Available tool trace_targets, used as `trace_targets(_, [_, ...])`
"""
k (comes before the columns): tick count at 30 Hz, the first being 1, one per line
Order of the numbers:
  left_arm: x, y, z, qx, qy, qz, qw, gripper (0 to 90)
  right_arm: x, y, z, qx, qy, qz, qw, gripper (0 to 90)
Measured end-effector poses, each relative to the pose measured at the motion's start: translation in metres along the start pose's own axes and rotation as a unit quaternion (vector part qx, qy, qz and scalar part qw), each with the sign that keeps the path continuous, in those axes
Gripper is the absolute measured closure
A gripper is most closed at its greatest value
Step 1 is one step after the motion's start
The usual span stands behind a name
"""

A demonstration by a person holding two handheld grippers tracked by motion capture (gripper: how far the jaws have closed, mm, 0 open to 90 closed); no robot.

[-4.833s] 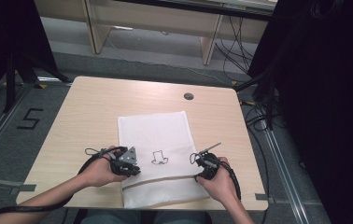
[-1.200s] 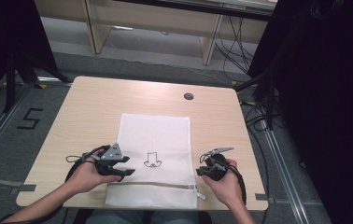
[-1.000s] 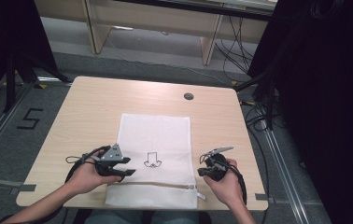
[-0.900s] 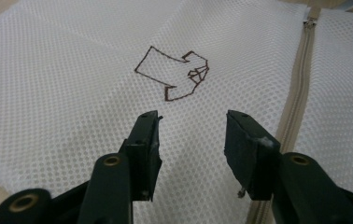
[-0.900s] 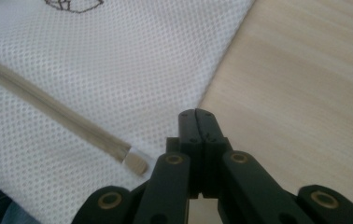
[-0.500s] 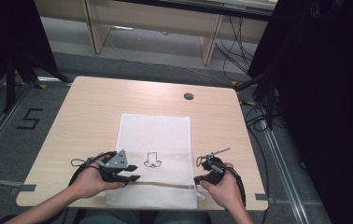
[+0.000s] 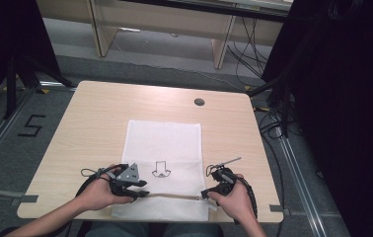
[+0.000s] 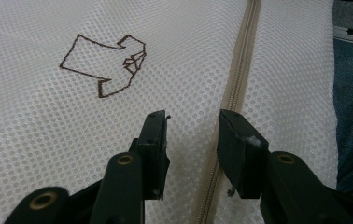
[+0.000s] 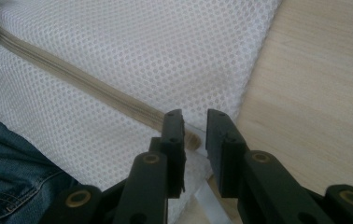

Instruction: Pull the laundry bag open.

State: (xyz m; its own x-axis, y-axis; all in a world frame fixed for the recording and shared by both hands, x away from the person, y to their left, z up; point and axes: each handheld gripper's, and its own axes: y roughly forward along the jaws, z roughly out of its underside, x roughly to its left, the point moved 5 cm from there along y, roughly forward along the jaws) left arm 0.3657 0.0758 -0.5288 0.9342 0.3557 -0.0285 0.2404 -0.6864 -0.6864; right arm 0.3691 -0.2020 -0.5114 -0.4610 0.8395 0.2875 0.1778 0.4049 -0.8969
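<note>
Along the near edge of the table (image 7: 95, 106), one mesh bag (image 7: 164, 148) is laid flat, its single zipper (image 7: 174, 196) running edge-parallel between two grippers. The left gripper (image 8: 191, 135) straddles the zipper, jaws apart and just closing. The right gripper (image 9: 194, 128), jaws just opening, stands at the zipper's end near the bag's right corner.

Light wooden tabletop (image 7: 91, 123) with rounded corners and a round cable hole (image 7: 199, 102) near the far edge. White mesh laundry bag (image 7: 165, 143) flat at the middle, reaching the near edge, beige zipper (image 7: 174, 196) running parallel to that edge.
</note>
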Motion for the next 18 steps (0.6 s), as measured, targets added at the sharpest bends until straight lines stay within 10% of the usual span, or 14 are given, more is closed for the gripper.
trace_targets(8, [-0.002,0.005,0.004,0.017,0.010,0.008,0.9998,62.2,0.005,0.007,0.004,0.029,0.009,-0.001,0.9995,80.0])
trace_targets(10, [-0.002,0.006,0.005,0.025,0.016,0.005,0.9995,62.2,0.003,0.008,0.001,0.018,-0.026,-0.013,0.9994,81.3])
trace_targets(11, [-0.002,0.007,0.005,0.027,0.018,0.007,0.9994,62.3,0.009,0.006,0.003,0.029,0.004,-0.014,0.9995,81.7])
trace_targets(18, [-0.003,0.009,0.006,0.030,0.016,0.006,0.9994,62.2,0.012,0.007,0.001,0.025,-0.002,-0.013,0.9996,84.0])
